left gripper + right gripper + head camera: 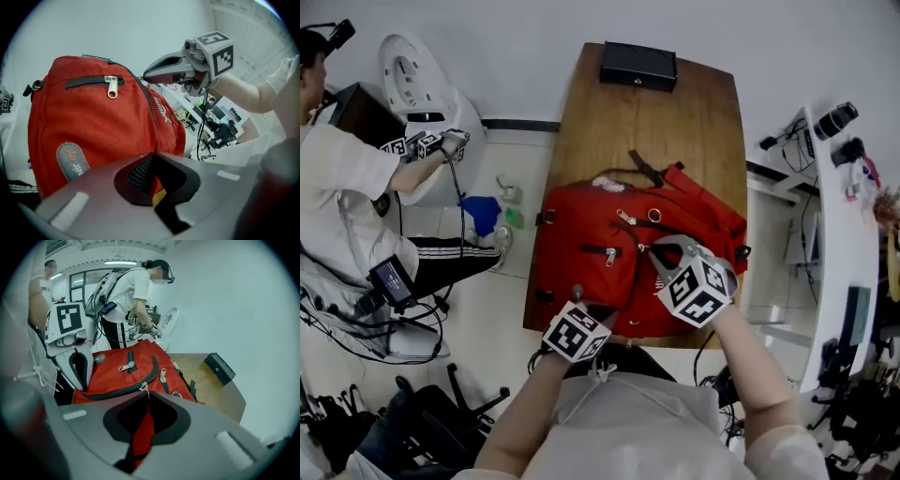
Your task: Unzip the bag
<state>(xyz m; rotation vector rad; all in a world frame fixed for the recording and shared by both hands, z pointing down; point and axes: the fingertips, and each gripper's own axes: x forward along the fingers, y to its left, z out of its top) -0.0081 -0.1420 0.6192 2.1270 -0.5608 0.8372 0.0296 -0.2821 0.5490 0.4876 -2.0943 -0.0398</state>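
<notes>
A red backpack point(591, 234) lies flat on the wooden table point(694, 131). My right gripper point(663, 251) is over its right half, shut on the thin pull of the main zipper's slider point(146, 389); the dark zipper track point(123, 392) curves away to the left. In the right gripper view red fabric shows between the shut jaws point(147, 401). My left gripper point(580, 300) is at the bag's near edge, shut with red fabric pinched in it point(157, 185). In the left gripper view the backpack point(93, 126) rises ahead, and the right gripper point(152, 74) hovers at its top. A front-pocket zipper pull point(111, 87) hangs closed.
A black box point(637, 66) sits at the table's far end. A person point(347, 187) in a white shirt stands at the left holding other grippers. A white desk point(834, 234) with cameras and cables runs along the right. Cables and chair legs cover the floor at lower left.
</notes>
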